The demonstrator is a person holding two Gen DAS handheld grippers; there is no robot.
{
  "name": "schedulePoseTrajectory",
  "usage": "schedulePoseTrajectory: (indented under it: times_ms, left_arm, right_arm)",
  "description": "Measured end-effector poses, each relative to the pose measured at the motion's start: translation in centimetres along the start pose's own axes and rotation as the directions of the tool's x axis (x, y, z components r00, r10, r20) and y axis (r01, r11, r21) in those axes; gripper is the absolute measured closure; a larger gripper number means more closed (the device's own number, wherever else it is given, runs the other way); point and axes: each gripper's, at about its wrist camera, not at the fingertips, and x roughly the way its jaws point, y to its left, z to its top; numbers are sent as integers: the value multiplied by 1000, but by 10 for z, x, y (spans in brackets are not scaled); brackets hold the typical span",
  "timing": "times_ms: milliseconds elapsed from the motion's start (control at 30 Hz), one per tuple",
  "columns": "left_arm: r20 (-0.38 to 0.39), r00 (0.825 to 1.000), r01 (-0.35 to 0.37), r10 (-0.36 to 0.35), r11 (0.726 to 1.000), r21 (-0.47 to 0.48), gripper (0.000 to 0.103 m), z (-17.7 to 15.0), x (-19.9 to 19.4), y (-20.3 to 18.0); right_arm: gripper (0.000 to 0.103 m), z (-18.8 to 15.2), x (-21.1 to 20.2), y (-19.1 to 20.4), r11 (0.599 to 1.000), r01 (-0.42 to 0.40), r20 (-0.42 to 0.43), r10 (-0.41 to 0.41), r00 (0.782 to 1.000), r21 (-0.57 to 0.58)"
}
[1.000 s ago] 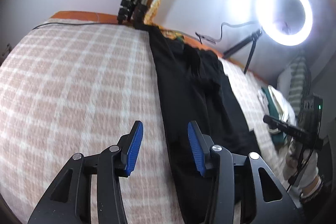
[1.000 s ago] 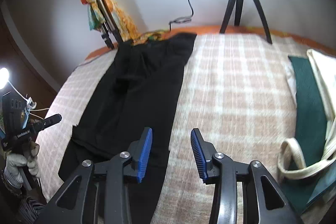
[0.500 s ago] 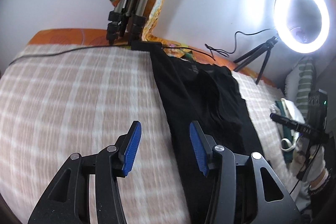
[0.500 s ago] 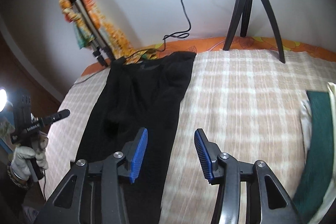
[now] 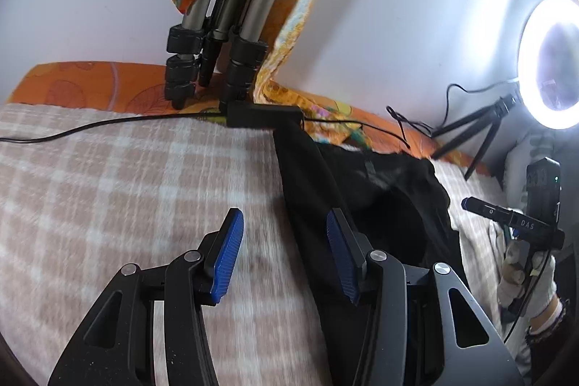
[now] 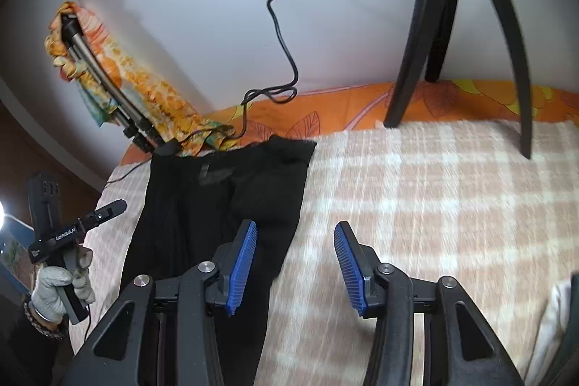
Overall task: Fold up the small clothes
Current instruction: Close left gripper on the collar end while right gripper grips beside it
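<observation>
A long black garment (image 5: 365, 183) lies flat on the checked blanket, its far end near the wall. My left gripper (image 5: 284, 223) hovers open over the garment's left edge, with nothing between its blue pads (image 5: 228, 248). In the right wrist view the same garment (image 6: 217, 198) stretches away from me. My right gripper (image 6: 295, 230) is open over its right edge, with the left pad above the black cloth and the right pad above the blanket. Each view shows the other gripper in a gloved hand (image 6: 61, 288) beside the bed.
The checked blanket (image 5: 108, 190) covers the bed. A folded tripod draped in colourful cloth (image 5: 217, 53) leans on the wall behind the garment. Near it are a black adapter and cable (image 5: 264, 114), a lit ring light (image 5: 550, 60) and a black tripod (image 6: 445, 31). Pale cloth (image 6: 557, 313) lies at the right.
Both grippers have travelled forward along the black garment toward its far end at the wall. The pile of green and white clothes has slid almost out of the right wrist view.
</observation>
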Motion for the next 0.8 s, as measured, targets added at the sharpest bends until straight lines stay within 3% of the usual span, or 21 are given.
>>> schedulePoseTrajectory:
  times_ms: [533, 733, 800]
  left_arm:
    - [2, 999, 45, -45, 999, 27, 59, 32, 44, 0]
    - [-4, 998, 63, -63, 997, 53, 62, 39, 53, -5]
    - [-13, 997, 71, -70, 996, 57, 73, 40, 56, -6]
  right_arm:
    - [59, 38, 50, -7, 998, -68, -42, 68, 997, 10]
    - [70, 53, 65, -2, 997, -77, -46, 76, 996, -12]
    - [82, 55, 68, 0, 998, -61, -47, 60, 997, -19]
